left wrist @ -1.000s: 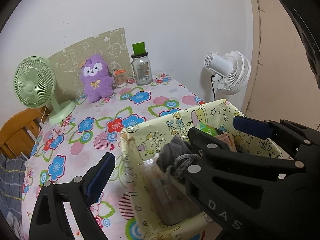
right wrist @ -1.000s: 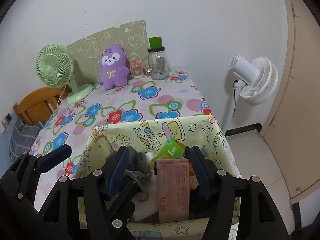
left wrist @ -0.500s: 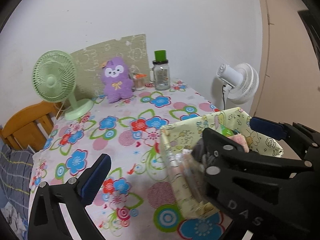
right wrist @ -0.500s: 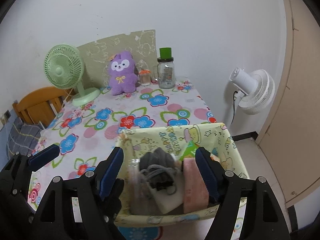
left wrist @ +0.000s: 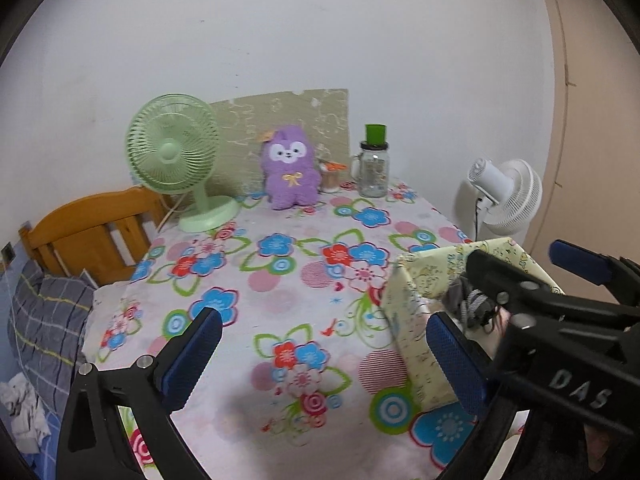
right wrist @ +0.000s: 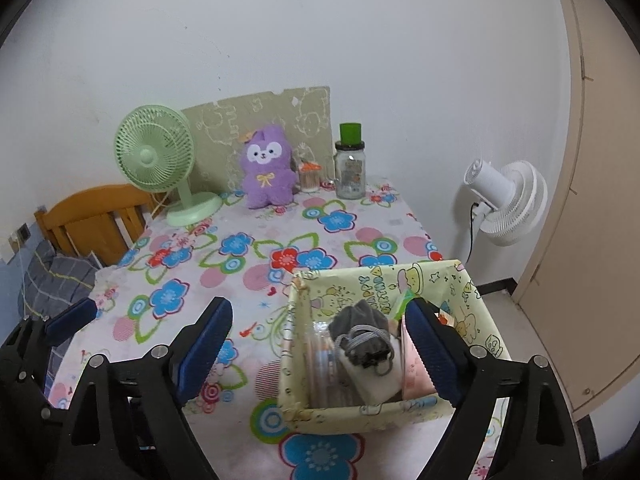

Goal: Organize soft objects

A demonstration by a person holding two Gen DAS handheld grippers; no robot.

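A yellow cartoon-print fabric basket stands at the table's near right corner. Inside it lie a grey drawstring pouch, a pink pack and a green packet. My right gripper hovers in front of the basket with its jaws opening; the pads press on nothing. My left gripper is wide open and empty over the floral tablecloth, just left of the basket. A purple plush toy sits upright at the table's back against a green board.
At the back stand a green desk fan, a small orange-lidded pot and a glass jar with a green cap. A white fan stands beyond the right table edge. A wooden headboard and checked bedding lie left.
Both grippers have drawn back and up from the basket and shifted left. The right jaws, earlier around the pouch and pink pack, have widened and left them lying in the basket.
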